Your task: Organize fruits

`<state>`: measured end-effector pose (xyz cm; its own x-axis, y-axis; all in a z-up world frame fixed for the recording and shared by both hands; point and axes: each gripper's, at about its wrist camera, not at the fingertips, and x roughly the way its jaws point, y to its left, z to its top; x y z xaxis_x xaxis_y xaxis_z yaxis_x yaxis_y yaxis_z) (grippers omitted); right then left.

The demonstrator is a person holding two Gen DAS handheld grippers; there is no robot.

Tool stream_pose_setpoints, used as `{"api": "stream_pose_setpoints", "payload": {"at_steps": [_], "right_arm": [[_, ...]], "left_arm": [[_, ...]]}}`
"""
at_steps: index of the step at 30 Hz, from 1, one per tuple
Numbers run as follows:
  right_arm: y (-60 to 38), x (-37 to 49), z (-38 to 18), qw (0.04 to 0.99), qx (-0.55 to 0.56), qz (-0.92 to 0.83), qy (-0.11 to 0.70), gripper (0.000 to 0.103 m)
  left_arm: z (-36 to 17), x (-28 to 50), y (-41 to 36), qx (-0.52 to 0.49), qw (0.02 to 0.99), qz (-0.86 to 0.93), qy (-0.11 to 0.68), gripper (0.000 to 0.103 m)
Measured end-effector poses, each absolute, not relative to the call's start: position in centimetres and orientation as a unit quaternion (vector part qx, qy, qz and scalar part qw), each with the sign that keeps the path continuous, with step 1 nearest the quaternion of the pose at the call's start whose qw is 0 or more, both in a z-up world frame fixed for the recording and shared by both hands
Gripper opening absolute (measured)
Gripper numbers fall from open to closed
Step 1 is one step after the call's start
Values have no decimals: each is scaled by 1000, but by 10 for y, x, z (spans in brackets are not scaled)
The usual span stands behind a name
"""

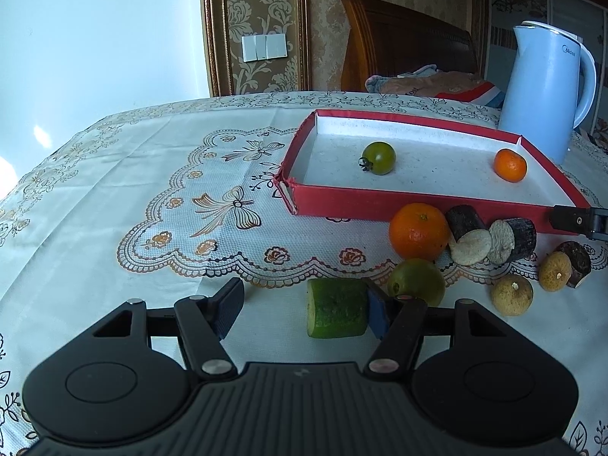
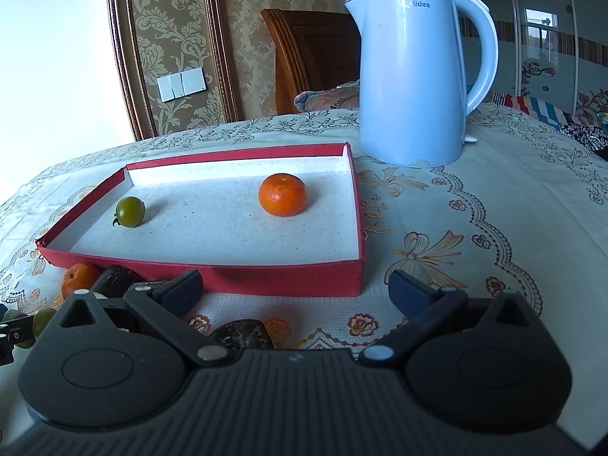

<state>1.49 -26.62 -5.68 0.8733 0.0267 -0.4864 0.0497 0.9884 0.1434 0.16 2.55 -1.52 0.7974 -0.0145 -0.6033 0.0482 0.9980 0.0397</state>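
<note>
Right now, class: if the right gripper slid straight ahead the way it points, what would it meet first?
The right gripper, its jaws open and empty, would probably first meet the near wall of the shallow red cardboard tray. The cloth between them looks bare, though depth is hard to judge.

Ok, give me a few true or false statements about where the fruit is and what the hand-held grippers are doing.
1. The red tray holds two fruits. True: a green tomato and a small orange.
2. The kettle stands inside the tray. False: it stands on the tablecloth behind it.
3. The left hand-held gripper is shut on the cucumber piece. False: only one pad is near it; the jaws are open.
4. The right hand-held gripper holds nothing. True.
</note>
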Motion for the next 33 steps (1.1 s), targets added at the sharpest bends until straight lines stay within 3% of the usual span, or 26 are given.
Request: {"api": "stream_pose_setpoints", "payload": {"at_steps": [33], "right_arm": [[-266,11,-55,967,75,-1,242,103]], "left_arm": [[-15,1,25,28,947,-17,318,65]]}}
